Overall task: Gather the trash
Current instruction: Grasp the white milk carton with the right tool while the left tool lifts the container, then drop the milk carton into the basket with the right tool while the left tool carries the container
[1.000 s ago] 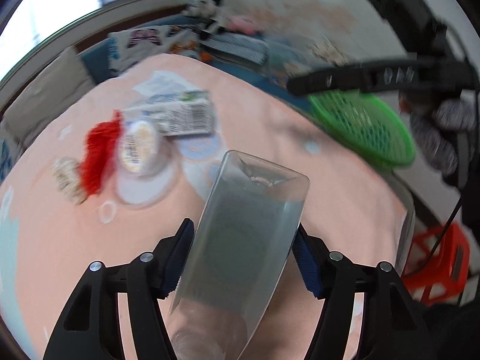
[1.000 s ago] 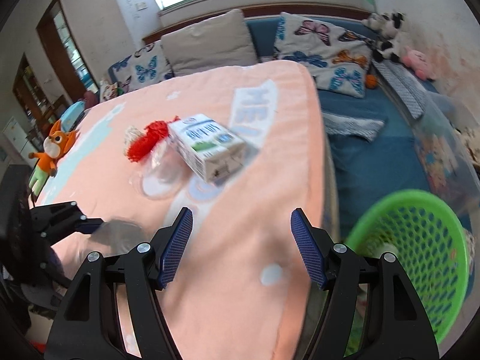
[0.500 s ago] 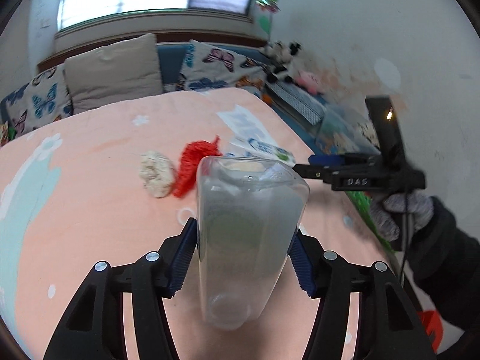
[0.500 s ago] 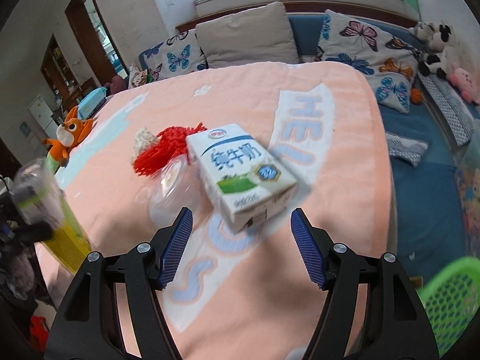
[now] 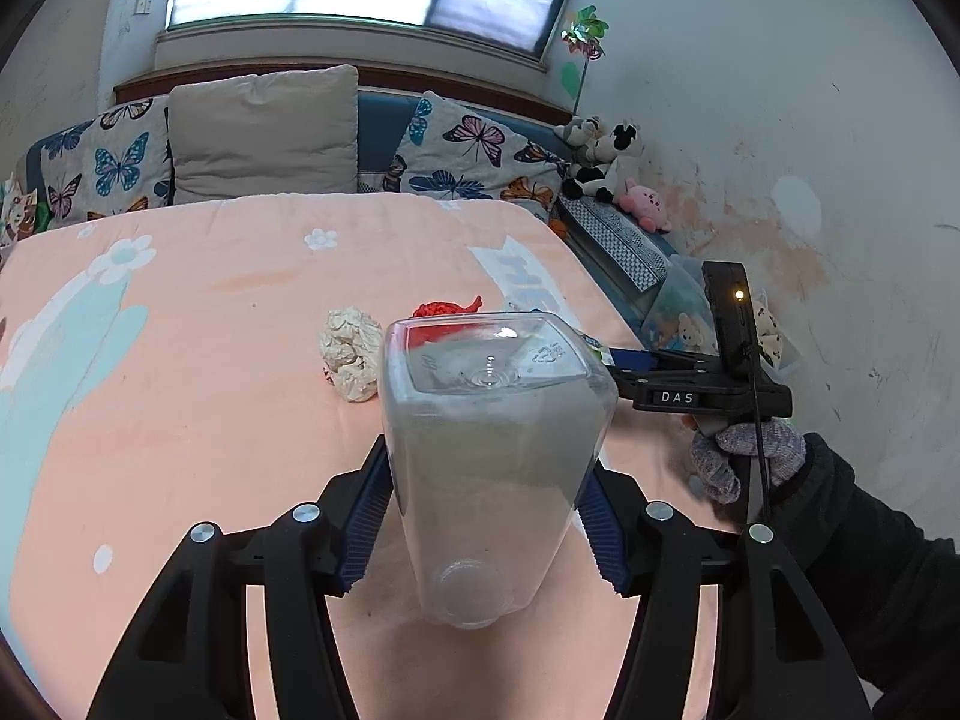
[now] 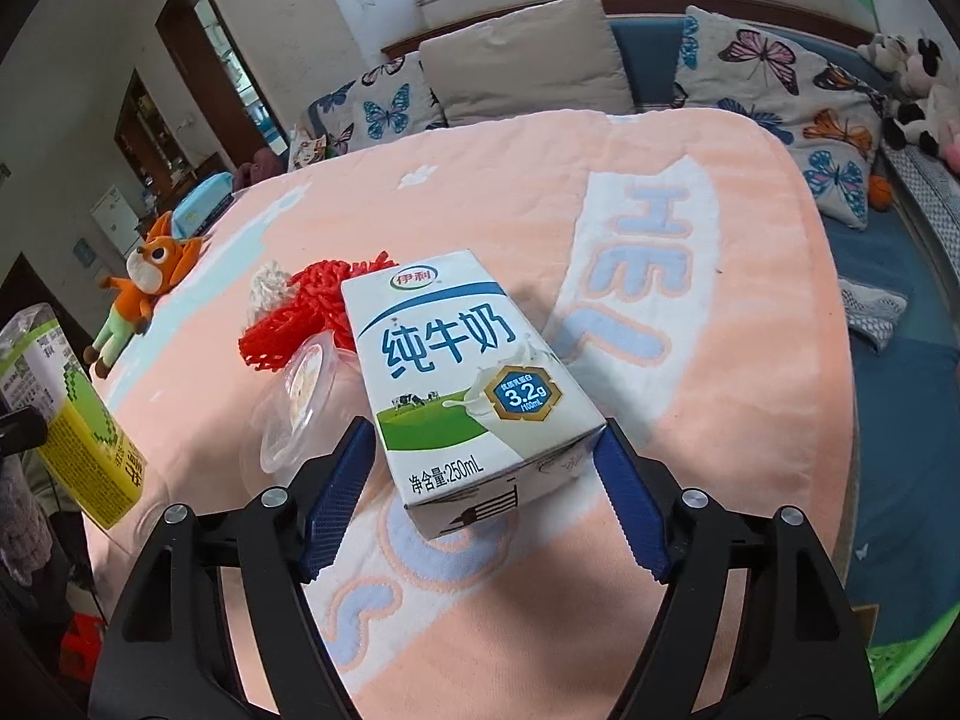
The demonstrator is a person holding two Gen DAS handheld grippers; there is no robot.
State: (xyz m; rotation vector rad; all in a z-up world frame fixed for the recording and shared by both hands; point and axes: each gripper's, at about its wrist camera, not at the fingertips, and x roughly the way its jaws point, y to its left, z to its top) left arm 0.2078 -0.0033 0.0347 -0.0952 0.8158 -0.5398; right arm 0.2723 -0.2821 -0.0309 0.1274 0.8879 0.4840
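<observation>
My left gripper [image 5: 483,525] is shut on a clear plastic bottle [image 5: 489,450], held base-forward above the pink blanket; the bottle also shows at the left edge of the right wrist view [image 6: 66,408] with a yellow-green label. My right gripper [image 6: 483,492] is open around the near end of a white and blue milk carton [image 6: 462,360] that lies on the blanket; its pads stand just off the carton's sides. Behind the carton lie a clear plastic cup [image 6: 300,408], a red mesh net [image 6: 306,306] and a crumpled paper ball [image 5: 351,354].
A green basket [image 6: 900,669] stands on the floor at the lower right. A fox plush toy [image 6: 144,282] lies on the blanket's far left. Pillows [image 5: 264,132] and soft toys [image 5: 606,162] line the sofa behind. The right hand-held gripper [image 5: 690,390] reaches in at right.
My right gripper moved forward until the milk carton sits between its open fingers. My left gripper swung away from the basket side and now faces the sofa, still holding the bottle.
</observation>
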